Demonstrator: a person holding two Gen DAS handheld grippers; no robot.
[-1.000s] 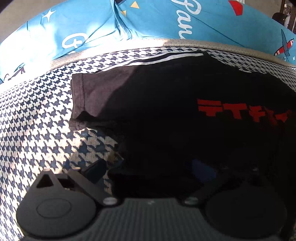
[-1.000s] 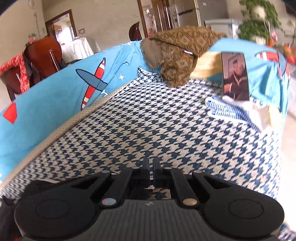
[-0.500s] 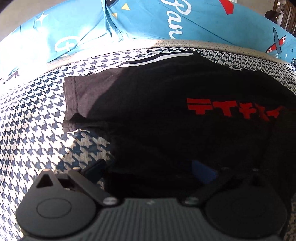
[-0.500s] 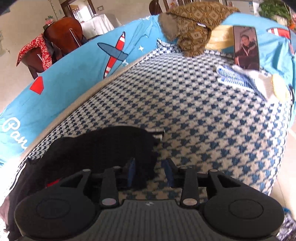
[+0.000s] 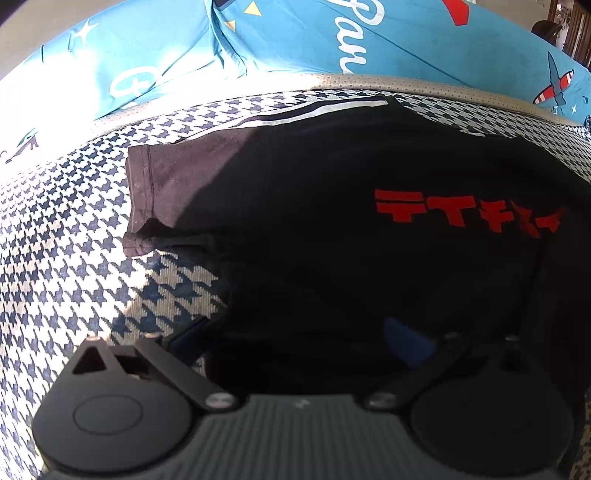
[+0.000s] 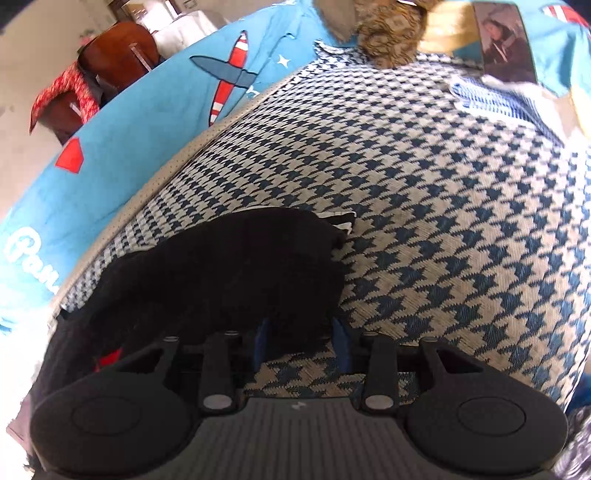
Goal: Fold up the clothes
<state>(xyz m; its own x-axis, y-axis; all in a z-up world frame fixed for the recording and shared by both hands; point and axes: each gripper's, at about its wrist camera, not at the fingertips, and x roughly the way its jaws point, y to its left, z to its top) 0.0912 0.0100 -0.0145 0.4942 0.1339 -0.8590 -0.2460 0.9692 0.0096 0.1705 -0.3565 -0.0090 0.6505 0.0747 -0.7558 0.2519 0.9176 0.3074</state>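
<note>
Black cotton with red block lettering, the T-shirt (image 5: pixel 332 206) lies spread flat on the blue-and-cream houndstooth sofa seat (image 5: pixel 66 236), one short sleeve (image 5: pixel 155 199) sticking out to my left in a patch of sun. A white stripe (image 5: pixel 317 110) runs along its far edge, close to the seat's beige piping.

My left gripper (image 5: pixel 295 336) sits low over the near hem, its blue-padded fingers spread wide, one over the bare houndstooth just off the shirt's edge, the other over the black cloth. I cannot tell whether either pad touches the fabric.

My right gripper (image 6: pixel 301 339) is tilted downward at the shirt's other end, where the cloth is bunched into a dark mound (image 6: pixel 229 273). Its two blue fingers (image 6: pixel 340 341) stand apart, with the mound's near edge reaching in between them, not pinched.

Beyond, a bright blue cover printed with aeroplanes (image 6: pixel 147 122) drapes the backrest, and a brown patterned cloth (image 6: pixel 388 33) is heaped at the far end.
</note>
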